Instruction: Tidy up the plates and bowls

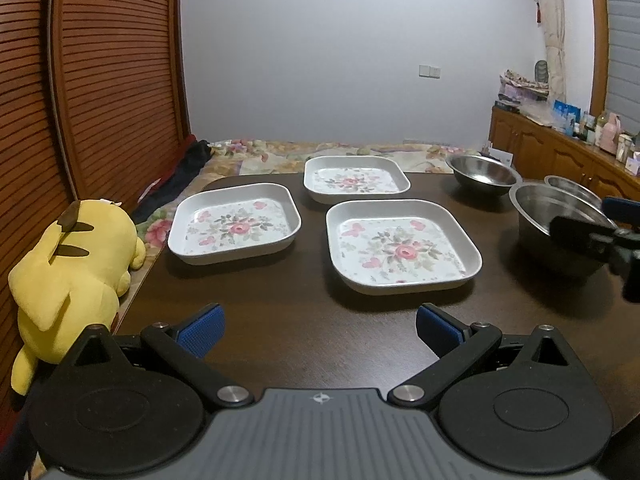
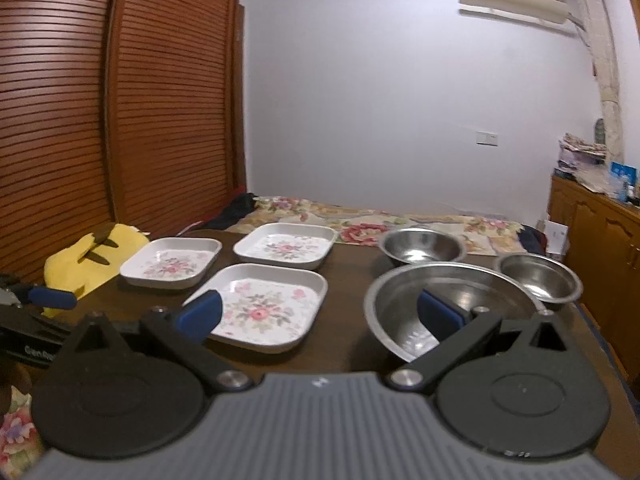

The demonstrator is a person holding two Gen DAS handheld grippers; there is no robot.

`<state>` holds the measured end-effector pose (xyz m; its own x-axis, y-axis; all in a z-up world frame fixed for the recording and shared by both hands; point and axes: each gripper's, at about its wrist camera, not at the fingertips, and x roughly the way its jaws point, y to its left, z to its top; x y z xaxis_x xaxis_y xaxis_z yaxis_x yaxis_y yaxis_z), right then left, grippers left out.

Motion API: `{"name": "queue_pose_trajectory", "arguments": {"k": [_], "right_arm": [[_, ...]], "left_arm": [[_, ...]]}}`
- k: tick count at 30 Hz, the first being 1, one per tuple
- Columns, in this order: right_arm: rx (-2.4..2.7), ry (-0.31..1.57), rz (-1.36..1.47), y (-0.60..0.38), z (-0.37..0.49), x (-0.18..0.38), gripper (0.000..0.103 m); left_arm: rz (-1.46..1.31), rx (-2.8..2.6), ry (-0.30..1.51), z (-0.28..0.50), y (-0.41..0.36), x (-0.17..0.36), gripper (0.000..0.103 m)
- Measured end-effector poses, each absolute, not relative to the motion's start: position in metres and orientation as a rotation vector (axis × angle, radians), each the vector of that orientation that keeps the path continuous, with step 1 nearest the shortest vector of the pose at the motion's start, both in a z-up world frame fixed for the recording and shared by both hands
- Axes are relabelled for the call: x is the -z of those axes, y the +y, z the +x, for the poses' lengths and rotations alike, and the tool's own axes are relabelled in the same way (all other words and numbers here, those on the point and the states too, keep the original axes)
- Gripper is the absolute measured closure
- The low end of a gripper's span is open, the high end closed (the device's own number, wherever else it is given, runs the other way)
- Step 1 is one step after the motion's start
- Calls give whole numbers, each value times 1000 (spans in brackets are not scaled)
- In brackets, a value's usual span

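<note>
Left wrist view: left gripper [image 1: 320, 330] wide open, holding nothing, above the near edge of the dark table [image 1: 280, 296]. Three square floral plates on it: near plate [image 1: 402, 246], left plate [image 1: 236, 228], far plate [image 1: 355, 178], all apart. Right gripper [image 2: 320, 316] also spread wide, empty, its right finger over the big steel bowl [image 2: 452, 304]. Two smaller bowls behind: one [image 2: 421, 246], one [image 2: 538, 282]. Yellow plush toy [image 1: 72, 264] at table's left edge.
</note>
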<state>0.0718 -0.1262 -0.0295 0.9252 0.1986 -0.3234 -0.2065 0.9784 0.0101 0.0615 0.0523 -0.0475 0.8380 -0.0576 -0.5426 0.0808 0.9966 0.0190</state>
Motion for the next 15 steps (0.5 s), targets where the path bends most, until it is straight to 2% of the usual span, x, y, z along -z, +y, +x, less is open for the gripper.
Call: {"name": "queue_pose_trajectory", "arguments": {"k": [7, 8, 9, 15], "right_arm": [[-292, 361, -45, -106, 88, 33, 1], [-301, 369, -43, -103, 90, 35, 6], [-308, 377, -40, -101, 93, 36, 15], [-323, 442, -10, -88, 111, 45, 20]], "left_arm": [[56, 40, 552, 75, 67, 43, 0], [57, 39, 547, 76, 69, 42, 0], [56, 40, 540, 79, 71, 41, 0], [3, 91, 507, 96, 79, 36, 0]]}}
